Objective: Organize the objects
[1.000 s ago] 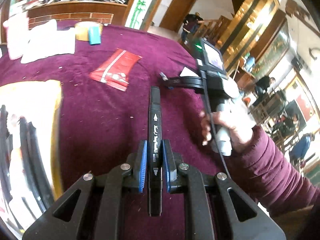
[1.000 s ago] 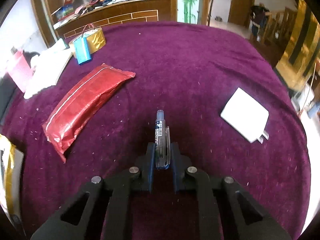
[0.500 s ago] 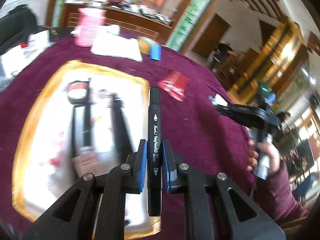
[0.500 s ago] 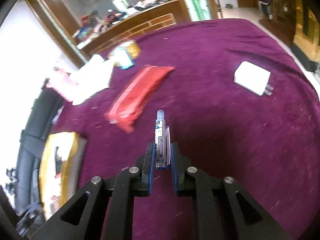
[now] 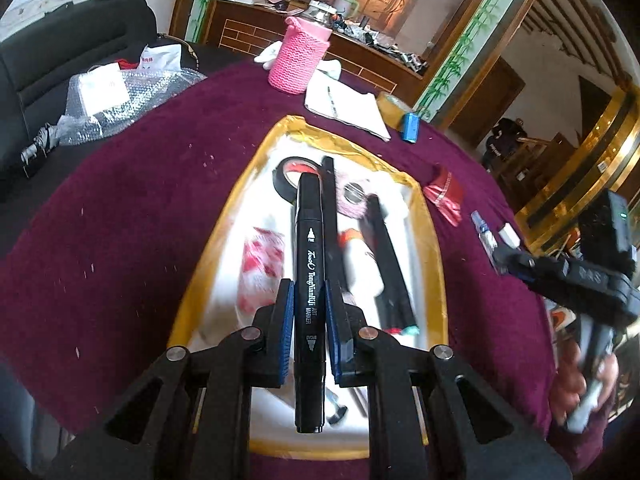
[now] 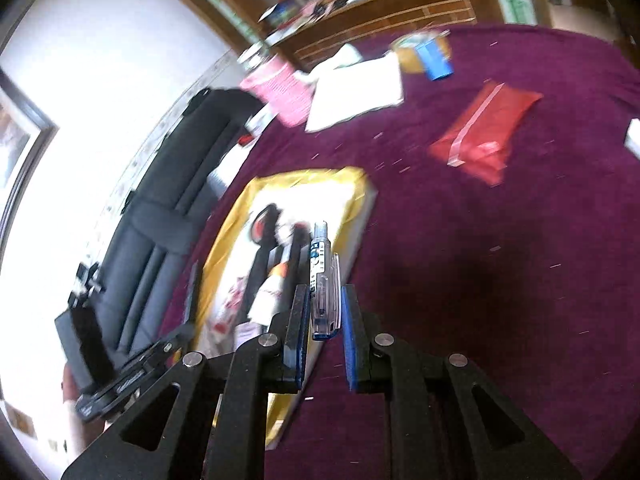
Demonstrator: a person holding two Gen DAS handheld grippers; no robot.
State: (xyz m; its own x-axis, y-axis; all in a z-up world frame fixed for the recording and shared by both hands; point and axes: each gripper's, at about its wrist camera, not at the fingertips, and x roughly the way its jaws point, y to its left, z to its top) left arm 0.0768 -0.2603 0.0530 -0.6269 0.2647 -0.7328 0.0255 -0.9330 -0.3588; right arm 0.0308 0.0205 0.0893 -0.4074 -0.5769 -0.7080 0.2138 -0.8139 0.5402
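Across the purple-clothed worktop (image 5: 120,240) sits a yellow-rimmed tray (image 5: 434,248) holding a black tape roll (image 5: 286,178), dark pens and a white tube — a red packet (image 6: 486,136) lies well apart on the cloth. Above the tray, the left claw (image 5: 307,312) is clamped on a black art marker (image 5: 309,264) that points along the tray's length. By the tray's right edge, the right claw (image 6: 325,320) is closed on a clear blue-labelled pen (image 6: 322,280) — tip forward.
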